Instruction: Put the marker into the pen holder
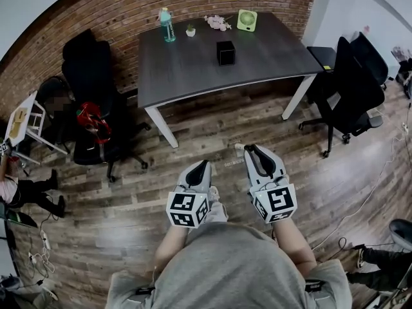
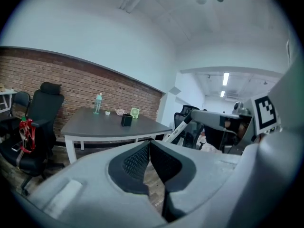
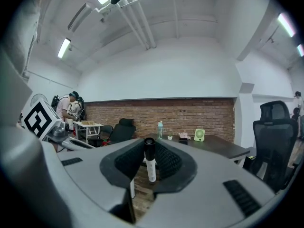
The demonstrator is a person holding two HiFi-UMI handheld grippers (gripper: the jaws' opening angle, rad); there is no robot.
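A black square pen holder stands on the dark grey table, far ahead of both grippers. My right gripper is shut on a white marker with a black cap, held across its jaws; the marker's end pokes out to the left. My left gripper is shut with nothing in it and hangs beside the right one above the wooden floor. The left gripper view shows the pen holder on the table and the marker in the other gripper. From the right gripper, the holder looks small and distant.
On the table's far edge stand a teal bottle, a small plant pot, pink flowers and a green fan. Black office chairs flank the table at the left and the right. Cables lie on the floor.
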